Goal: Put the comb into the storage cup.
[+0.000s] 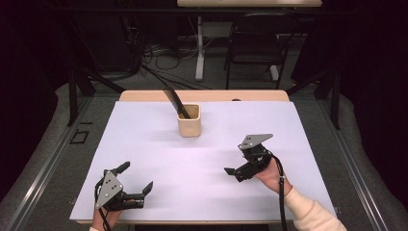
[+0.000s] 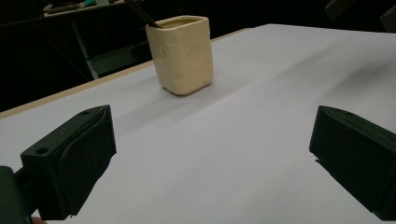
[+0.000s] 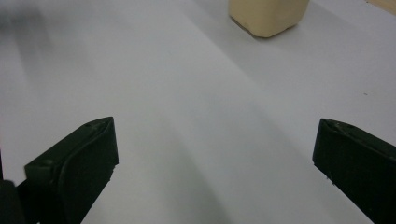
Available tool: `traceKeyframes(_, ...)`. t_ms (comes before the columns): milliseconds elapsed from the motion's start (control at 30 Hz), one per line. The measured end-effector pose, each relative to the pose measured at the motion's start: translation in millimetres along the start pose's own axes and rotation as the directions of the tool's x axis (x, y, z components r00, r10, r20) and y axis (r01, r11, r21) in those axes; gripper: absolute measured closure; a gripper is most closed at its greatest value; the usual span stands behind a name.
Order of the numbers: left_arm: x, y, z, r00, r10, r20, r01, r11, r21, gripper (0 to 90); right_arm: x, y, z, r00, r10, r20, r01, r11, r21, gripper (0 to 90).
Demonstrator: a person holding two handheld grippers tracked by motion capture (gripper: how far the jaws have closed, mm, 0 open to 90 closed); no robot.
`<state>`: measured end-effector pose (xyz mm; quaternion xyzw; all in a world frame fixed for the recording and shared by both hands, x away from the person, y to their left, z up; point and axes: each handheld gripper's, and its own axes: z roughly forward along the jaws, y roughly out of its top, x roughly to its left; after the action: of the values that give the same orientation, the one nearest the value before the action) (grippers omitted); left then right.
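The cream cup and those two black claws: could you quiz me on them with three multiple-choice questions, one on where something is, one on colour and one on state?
1. Where does the cup stand on the white table cover?
A. near the far edge, about midway across
B. at the front left corner
C. between the jaws of the right gripper

2. What colour is the cup?
A. red
B. cream
C. blue

3. How do the left gripper and the right gripper stand?
A. both shut on the cup
B. both open and empty
C. one shut on the dark tool

Answers:
1 A, since the high view shows it far from both hands.
2 B, as its pale walls show in the left gripper view.
3 B, as each gripper view shows wide-apart jaws over bare cover; the dark tool leans in the cup.
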<state>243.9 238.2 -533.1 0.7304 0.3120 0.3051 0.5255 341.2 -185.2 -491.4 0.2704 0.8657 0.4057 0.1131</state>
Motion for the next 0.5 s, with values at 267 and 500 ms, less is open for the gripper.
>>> traceKeyframes(267,-0.2,0.0,0.3,1.0,0.0,0.0,0.0,1.0,0.002,0.3,2.5,-10.0,-6.9,0.9998,0.007,0.016,-0.007,1.0,0.0,0.0)
traceKeyframes(500,-0.1,-0.1,0.3,1.0,0.001,0.001,-0.001,1.0,0.004,0.3,3.1,-19.2,-10.7,0.9994,0.011,0.033,-0.011,1.0,0.0,0.0)
